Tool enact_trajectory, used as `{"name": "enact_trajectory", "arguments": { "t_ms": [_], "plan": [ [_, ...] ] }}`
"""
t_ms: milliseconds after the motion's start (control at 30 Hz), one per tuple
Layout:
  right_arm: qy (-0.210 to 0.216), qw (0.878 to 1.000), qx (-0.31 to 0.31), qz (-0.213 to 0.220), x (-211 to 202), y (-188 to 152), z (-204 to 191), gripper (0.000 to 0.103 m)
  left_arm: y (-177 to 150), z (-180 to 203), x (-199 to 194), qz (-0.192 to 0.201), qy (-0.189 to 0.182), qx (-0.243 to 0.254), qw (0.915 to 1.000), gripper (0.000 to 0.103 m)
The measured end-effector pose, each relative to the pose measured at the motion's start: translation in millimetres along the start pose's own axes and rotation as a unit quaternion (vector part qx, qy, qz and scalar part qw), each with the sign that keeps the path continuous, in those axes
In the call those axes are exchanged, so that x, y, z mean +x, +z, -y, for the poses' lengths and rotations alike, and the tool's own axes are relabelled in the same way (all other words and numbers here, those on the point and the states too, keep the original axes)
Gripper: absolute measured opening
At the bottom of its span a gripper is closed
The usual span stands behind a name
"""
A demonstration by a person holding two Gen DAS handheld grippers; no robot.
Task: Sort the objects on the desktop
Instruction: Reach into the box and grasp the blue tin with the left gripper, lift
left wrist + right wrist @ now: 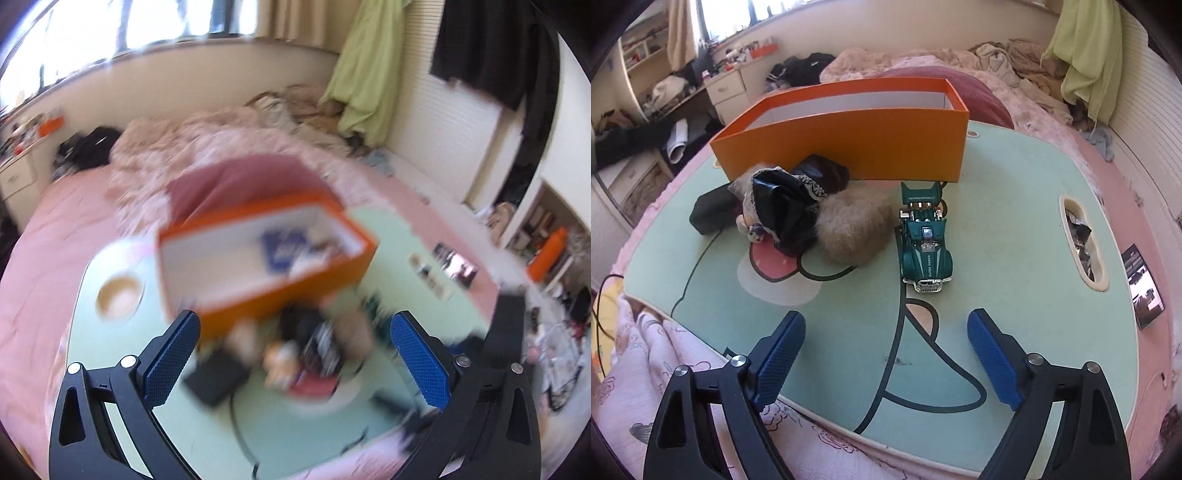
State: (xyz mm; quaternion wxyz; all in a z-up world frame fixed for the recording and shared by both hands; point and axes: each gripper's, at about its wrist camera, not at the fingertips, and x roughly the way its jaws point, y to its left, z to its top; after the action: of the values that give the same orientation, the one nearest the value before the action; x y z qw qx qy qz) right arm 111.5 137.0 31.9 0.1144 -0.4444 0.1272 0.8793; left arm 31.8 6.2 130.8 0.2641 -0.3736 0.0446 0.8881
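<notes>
toy car (926, 246): glossy green, chrome trim | box (849, 136): matt orange card | plush toy (849, 229): fuzzy fur

Bare tabletop (997, 206) right of the toy car (925, 243) — left, plush heap (827, 218) and orange box (849, 144) block.

toy car (925, 242) hood: white letters say "SUPER POWER"
toy car back wing: a line of small white letters, too tiny to read
blue thing in the orange box (258, 254): white marks on it, too blurry to read
dark card (1143, 286) beside the green tray: light marks, too small to read
</notes>
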Motion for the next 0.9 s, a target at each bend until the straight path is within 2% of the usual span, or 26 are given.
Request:
{"name": "enact_trajectory", "arguments": {
  "t_ms": [67,133,167,233,300,367,433,533,667,800,900],
  "plan": [
    [0.006,1.000,0.005,0.002,0.8,-1.1,2.2,0.091,27.0,3.3,18.0,-0.019,-0.008,0.006,0.9998,0.103],
    [0.008,1.000,0.005,0.002,0.2,-0.7,2.5,0.091,51.2,1.6,55.4,-0.066,-0.015,-0.006,0.9977,0.102],
    [0.008,1.000,0.004,0.002,-0.2,-1.0,2.4,0.091,56.1,0.9,69.8,-0.084,-0.016,-0.014,0.9962,0.098],
    [0.008,1.000,0.004,0.002,-0.5,-0.3,1.7,0.091,64.9,-1.9,104.7,-0.125,-0.003,-0.031,0.9916,0.079],
    [0.010,1.000,0.006,0.004,-1.2,-1.6,2.0,0.091,64.4,-5.1,131.3,-0.151,0.013,-0.035,0.9878,0.067],
    [0.011,1.000,0.004,0.003,-0.6,-0.2,2.4,0.091,62.9,-6.5,154.6,-0.171,0.020,-0.037,0.9844,0.066],
    [0.013,1.000,0.006,0.004,-2.0,2.0,0.1,0.092,62.5,-11.4,173.0,-0.185,0.056,-0.047,0.9800,0.066],
    [0.013,1.000,0.006,0.004,-2.5,3.0,-0.9,0.092,66.0,-19.9,188.4,-0.190,0.086,-0.064,0.9759,0.066],
    [0.015,1.000,0.007,0.005,-1.3,3.2,-2.0,0.092,73.6,-23.6,198.7,-0.200,0.038,-0.096,0.9743,0.066],
    [0.016,1.000,0.007,0.005,-1.1,3.1,-2.6,0.092,76.2,-13.5,220.5,-0.225,0.075,-0.076,0.9685,0.066],
    [0.016,1.000,0.008,0.005,-0.3,3.3,-2.7,0.092,74.8,-11.4,230.8,-0.238,0.068,-0.076,0.9659,0.067]
  ]
}}
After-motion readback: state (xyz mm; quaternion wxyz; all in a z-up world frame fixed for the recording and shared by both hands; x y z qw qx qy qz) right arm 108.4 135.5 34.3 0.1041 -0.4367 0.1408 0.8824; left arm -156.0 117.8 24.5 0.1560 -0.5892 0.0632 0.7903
